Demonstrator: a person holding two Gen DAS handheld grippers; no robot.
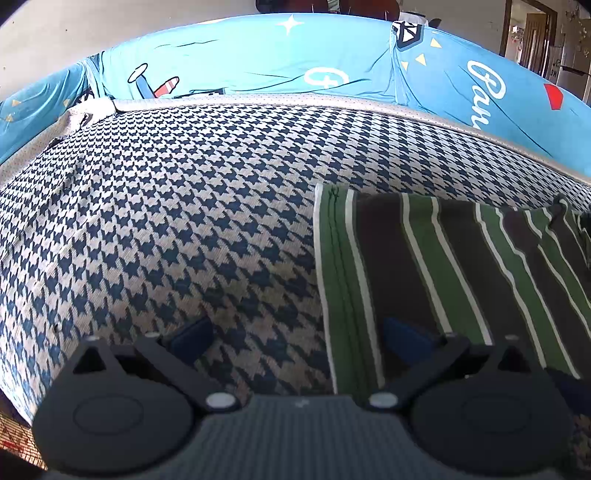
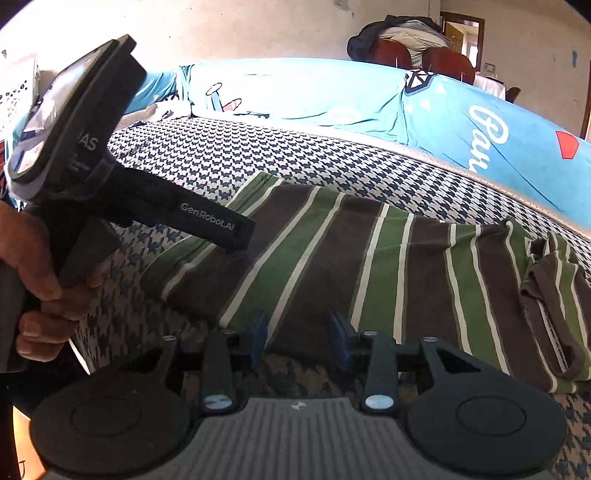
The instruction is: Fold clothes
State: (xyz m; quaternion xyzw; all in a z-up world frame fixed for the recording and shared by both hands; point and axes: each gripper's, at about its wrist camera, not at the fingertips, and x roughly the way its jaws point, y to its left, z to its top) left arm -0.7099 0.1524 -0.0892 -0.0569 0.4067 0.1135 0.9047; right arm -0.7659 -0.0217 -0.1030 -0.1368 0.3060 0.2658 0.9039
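Note:
A green, brown and white striped shirt [image 2: 369,251] lies spread on a houndstooth cover [image 1: 166,203]. In the left wrist view its left hem [image 1: 340,277] runs up between my left gripper's [image 1: 297,339] fingers, which stand wide open, the right one over the cloth, the left over the bare cover. In the right wrist view my right gripper [image 2: 299,341] is open at the shirt's near edge, with striped cloth lying flat between its blue pads [image 2: 258,339]. The bunched neck opening [image 2: 554,314] is at the right. A person's hand [image 2: 33,266] holds the left tool over the shirt's left end.
A bright blue cartoon-print sheet [image 1: 295,55] drapes along the back behind the cover. A white perforated basket [image 2: 14,88] stands at the far left. Red-brown chairs with clothes piled on them [image 2: 406,48] and a doorway [image 2: 461,33] are in the background.

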